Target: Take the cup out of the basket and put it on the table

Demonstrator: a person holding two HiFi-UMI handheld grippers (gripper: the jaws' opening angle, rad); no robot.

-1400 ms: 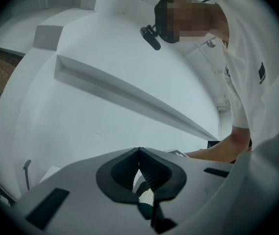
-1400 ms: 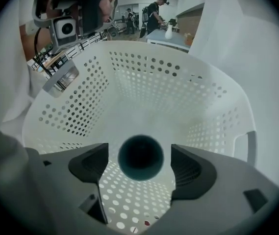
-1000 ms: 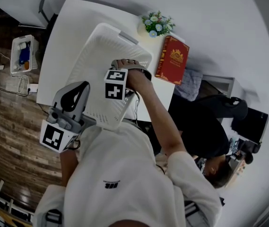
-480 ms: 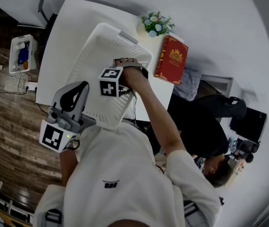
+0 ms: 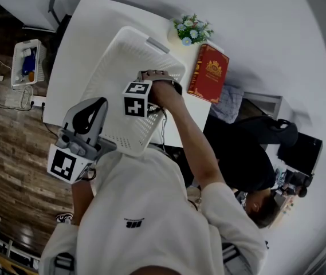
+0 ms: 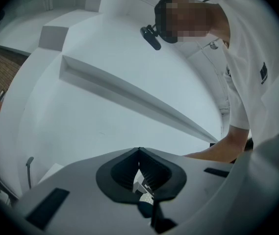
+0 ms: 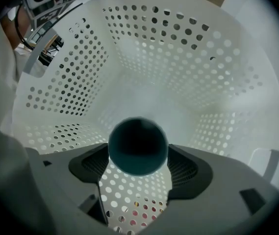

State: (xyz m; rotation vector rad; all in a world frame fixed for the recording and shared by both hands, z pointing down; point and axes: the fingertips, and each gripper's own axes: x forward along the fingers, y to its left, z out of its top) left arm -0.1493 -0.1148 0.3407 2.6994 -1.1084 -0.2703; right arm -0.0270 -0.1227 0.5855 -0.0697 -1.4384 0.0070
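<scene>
Right hand-held gripper (image 7: 138, 156) shifted | grips cup (image 7: 138, 145), mouth toward camera | left hand-held gripper (image 6: 139, 169) closed

White bench (image 5: 85, 30) is carrying three things: a perforated white basket (image 5: 110, 76) is occupying its middle, potted flowers (image 5: 191, 27) are standing at the basket's 1 o'clock, and a red book (image 5: 209, 72) is standing at its 3 o'clock.
</scene>
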